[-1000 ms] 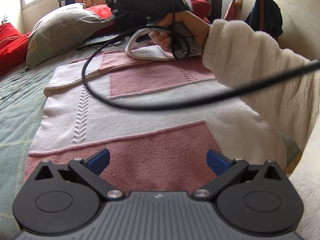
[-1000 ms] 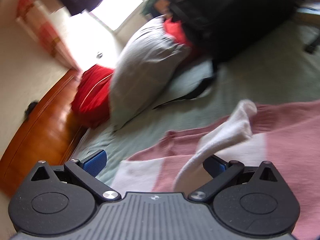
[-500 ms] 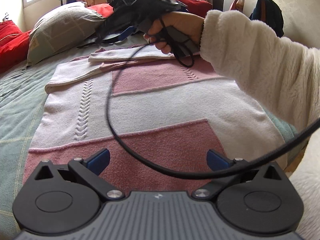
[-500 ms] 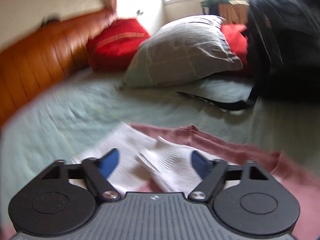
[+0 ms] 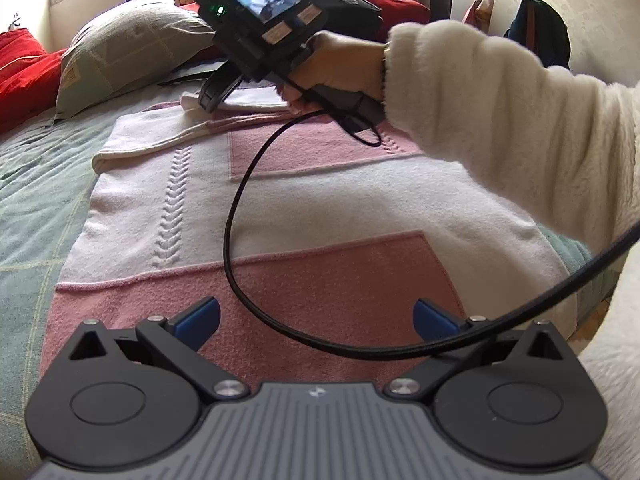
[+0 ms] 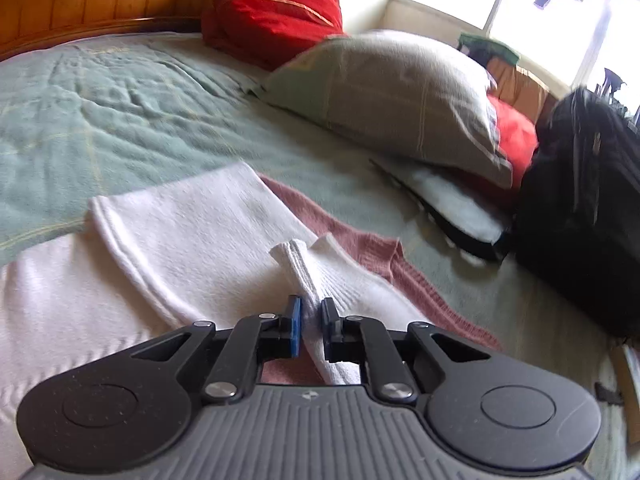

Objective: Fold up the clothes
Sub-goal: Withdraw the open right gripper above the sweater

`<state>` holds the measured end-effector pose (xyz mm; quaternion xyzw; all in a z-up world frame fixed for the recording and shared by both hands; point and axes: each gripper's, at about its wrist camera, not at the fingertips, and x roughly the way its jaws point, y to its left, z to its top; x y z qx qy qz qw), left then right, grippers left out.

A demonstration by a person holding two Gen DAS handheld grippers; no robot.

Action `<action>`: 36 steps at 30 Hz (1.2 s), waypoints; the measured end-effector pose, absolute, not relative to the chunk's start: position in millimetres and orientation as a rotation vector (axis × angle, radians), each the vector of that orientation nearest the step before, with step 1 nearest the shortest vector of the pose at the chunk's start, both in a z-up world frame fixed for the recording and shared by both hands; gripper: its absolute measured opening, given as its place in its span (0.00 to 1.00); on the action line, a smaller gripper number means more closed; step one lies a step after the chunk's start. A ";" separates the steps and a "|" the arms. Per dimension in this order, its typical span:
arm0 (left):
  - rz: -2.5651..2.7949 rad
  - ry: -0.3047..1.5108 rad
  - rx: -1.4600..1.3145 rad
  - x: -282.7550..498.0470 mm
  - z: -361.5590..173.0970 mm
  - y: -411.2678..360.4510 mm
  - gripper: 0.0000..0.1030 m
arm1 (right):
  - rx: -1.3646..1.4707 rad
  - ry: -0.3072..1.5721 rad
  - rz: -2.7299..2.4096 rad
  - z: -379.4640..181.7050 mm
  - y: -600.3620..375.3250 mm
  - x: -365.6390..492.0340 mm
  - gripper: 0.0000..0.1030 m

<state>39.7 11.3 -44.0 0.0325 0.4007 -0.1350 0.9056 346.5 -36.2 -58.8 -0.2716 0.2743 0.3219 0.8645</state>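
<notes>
Left gripper (image 5: 316,316): nearest the viewer; blue-padded fingers spread wide, nothing between them, hovering above the lower pink panel.
Black cable (image 5: 240,216): loops over the garment and crosses in front of the left gripper's right finger.
Pink-and-white knitted sweater (image 5: 320,208): the task item; lies flat on the pale green bedspread (image 6: 100,112), one side already turned in.
Right gripper (image 6: 311,326): at the far end of the sweater; jaws have just been closing and now pinch the white ribbed cuff (image 6: 308,268) of the sleeve.
Right hand (image 5: 344,64): grips the handle; fluffy cream sleeve (image 5: 500,120) behind it.
Background: grey-green pillow (image 6: 396,88), red cushion (image 6: 276,12), black bag (image 6: 584,208).
Risk 1: the pinch sits near the cuff edge; a quick pull could slip the knit free.
Risk 2: the slack cable could drag across the folded layers and disturb them.
Risk 3: dragging the sleeve may shift the whole sweater on the bedspread.
Readable writing: none; the small screen and labels on the right gripper are too blurred.
</notes>
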 end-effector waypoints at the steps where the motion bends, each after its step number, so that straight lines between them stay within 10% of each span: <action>1: -0.280 0.830 0.066 40.6 -44.6 11.2 0.99 | -0.574 0.567 0.685 -56.1 -36.2 342.5 0.13; 14: -0.294 0.838 0.106 38.9 -43.3 6.4 0.99 | -0.389 0.648 0.709 -37.7 -91.1 344.1 0.30; 36: -0.340 0.807 0.173 22.9 -29.0 -20.0 0.99 | -0.112 0.680 0.388 -47.2 -318.5 307.0 0.29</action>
